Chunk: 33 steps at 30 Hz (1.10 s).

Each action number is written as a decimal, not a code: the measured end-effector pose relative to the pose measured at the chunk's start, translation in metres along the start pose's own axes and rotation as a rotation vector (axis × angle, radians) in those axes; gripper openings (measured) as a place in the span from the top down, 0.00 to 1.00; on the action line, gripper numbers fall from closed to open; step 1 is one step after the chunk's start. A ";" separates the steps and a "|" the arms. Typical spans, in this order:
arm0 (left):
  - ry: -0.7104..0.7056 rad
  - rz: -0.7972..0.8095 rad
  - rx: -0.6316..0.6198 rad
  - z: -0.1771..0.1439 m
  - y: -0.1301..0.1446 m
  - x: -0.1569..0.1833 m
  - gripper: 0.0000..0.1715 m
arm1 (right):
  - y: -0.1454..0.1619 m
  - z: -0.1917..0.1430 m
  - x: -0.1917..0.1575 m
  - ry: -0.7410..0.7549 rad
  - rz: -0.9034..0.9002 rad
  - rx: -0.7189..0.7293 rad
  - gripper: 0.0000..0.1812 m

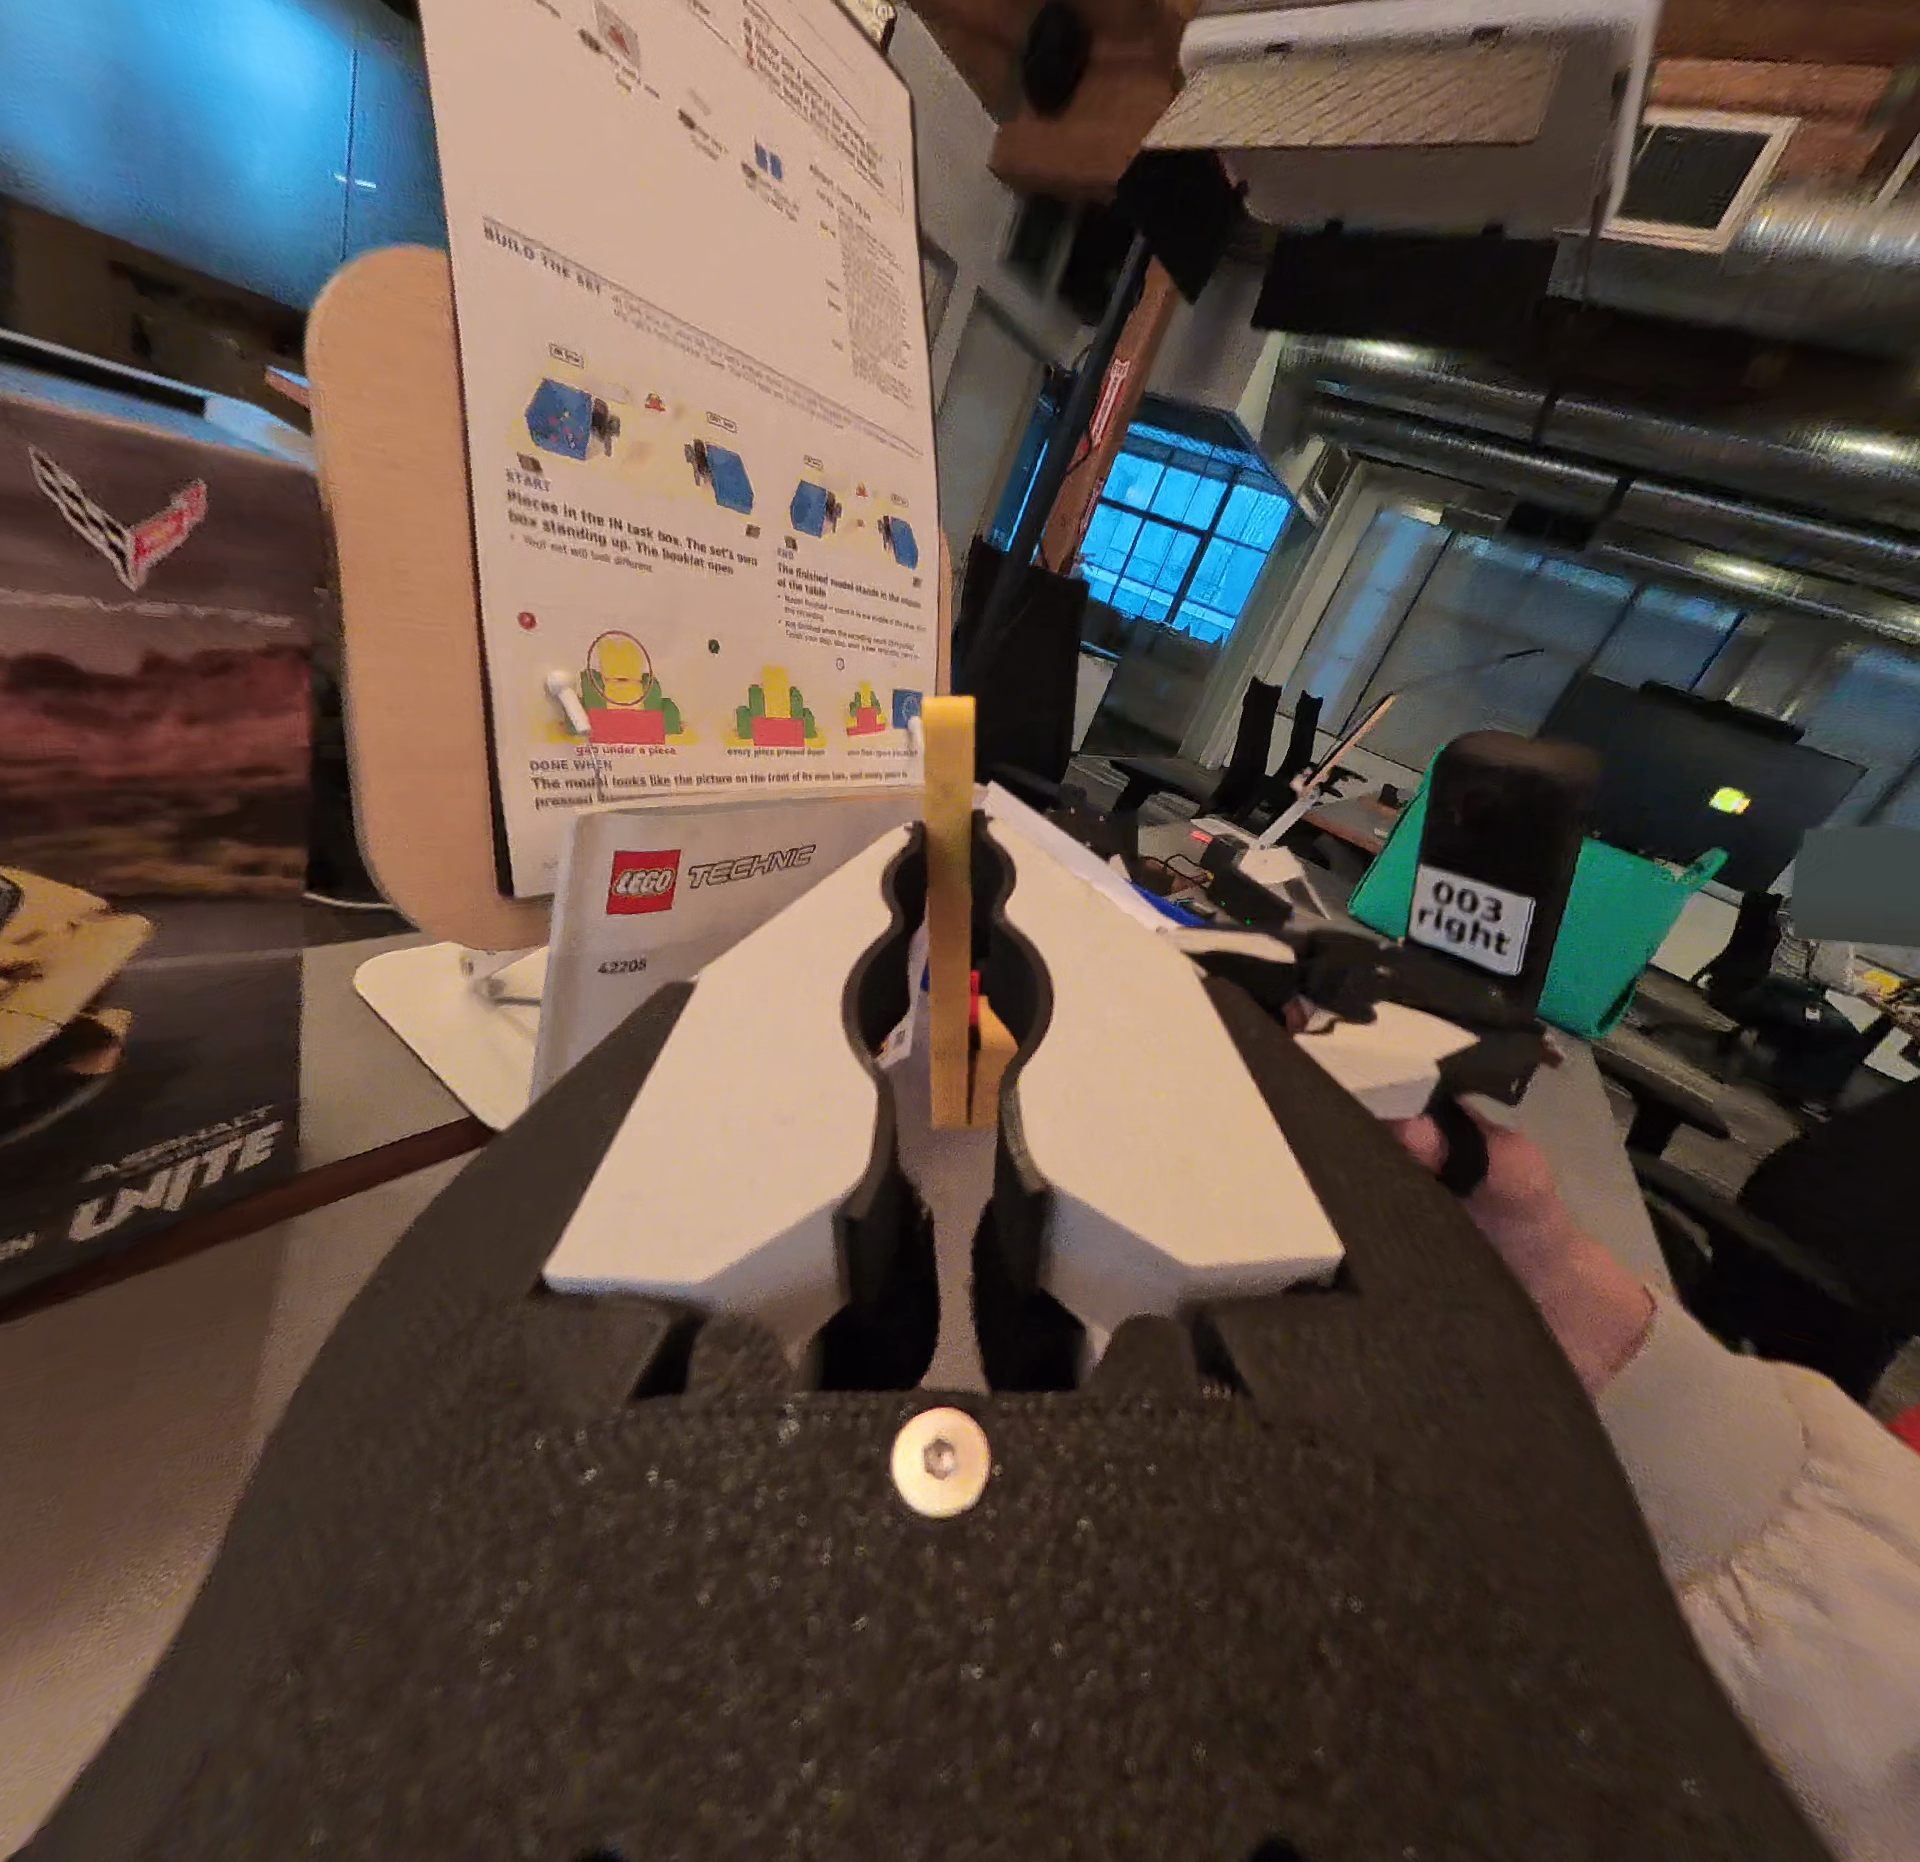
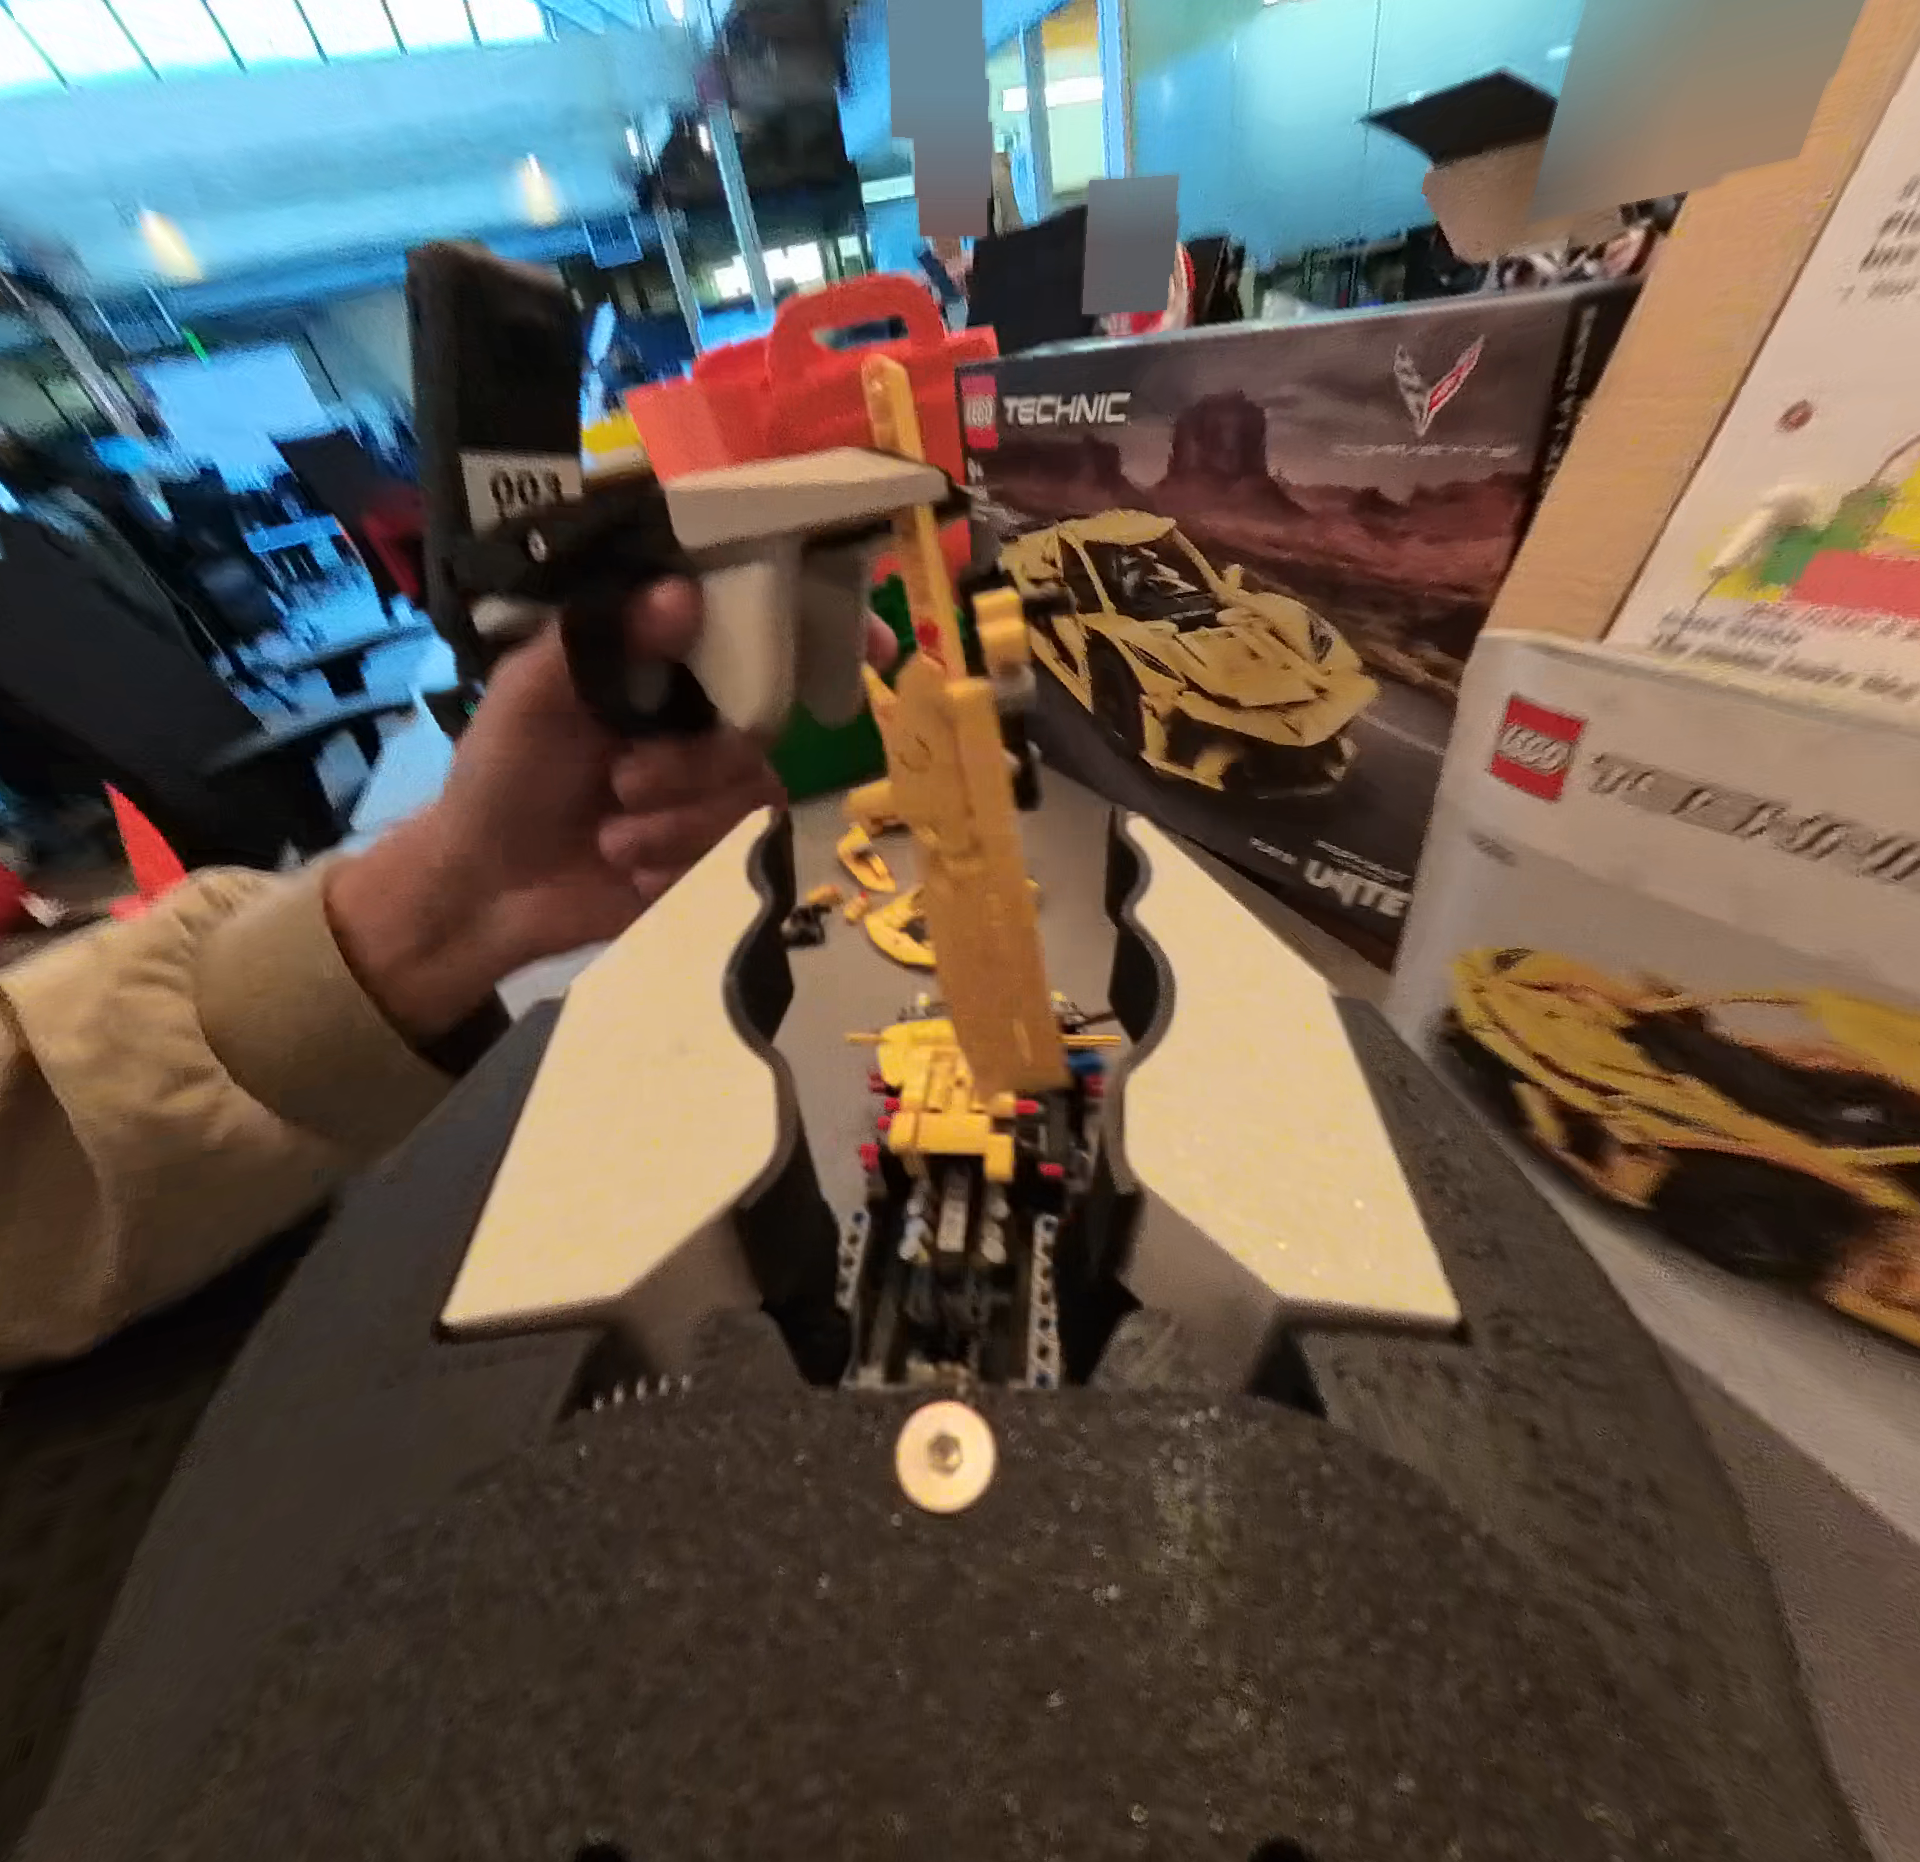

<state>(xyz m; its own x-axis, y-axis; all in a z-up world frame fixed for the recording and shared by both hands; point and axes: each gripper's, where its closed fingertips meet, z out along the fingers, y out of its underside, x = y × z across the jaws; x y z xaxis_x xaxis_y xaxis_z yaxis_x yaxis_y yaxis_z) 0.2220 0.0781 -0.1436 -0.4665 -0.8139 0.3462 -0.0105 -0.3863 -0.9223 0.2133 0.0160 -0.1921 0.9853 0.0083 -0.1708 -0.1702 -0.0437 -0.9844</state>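
A long yellow panel (image 2: pixel 966 877), judged light, stiff and apt to unclip, is held upright above the counter (image 2: pixel 821 898), pinched at its flat faces by the closed left hand-held gripper (image 1: pixel 951 981), while the right hand-held gripper (image 2: pixel 951 981) is spread open around it, holding nothing.

Yellow panel piece (image 2: pixel 971 825), red pins visible. Left tool (image 1: pixel 948 877) and right tool (image 2: pixel 940 939): white fingers on speckled black bodies. Box (image 2: pixel 1299 586) dark, showing a yellow car; carrier (image 2: pixel 821 389) red.
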 end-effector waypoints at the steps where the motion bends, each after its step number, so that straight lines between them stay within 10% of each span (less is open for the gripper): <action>1: 0.008 0.028 0.005 0.001 0.009 0.002 0.96 | 0.008 0.003 0.002 0.022 0.024 0.035 0.68; 14: 0.104 -0.019 0.055 -0.003 0.047 0.017 0.96 | 0.029 0.007 0.002 0.290 -0.230 0.006 0.80; 24: 0.648 -0.148 0.012 -0.040 0.041 0.060 0.96 | -0.004 -0.058 -0.079 -0.698 0.365 0.219 0.85; 33: 0.777 -0.182 -0.045 -0.049 0.048 0.075 0.97 | 0.038 -0.022 -0.069 -0.542 0.288 -0.011 0.88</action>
<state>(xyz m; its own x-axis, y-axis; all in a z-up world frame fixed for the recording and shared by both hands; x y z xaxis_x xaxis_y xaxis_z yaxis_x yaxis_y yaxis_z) 0.1436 0.0196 -0.1706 -0.9369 -0.1978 0.2882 -0.1736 -0.4524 -0.8747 0.1388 -0.0078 -0.2169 0.7511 0.5015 -0.4294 -0.4254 -0.1296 -0.8957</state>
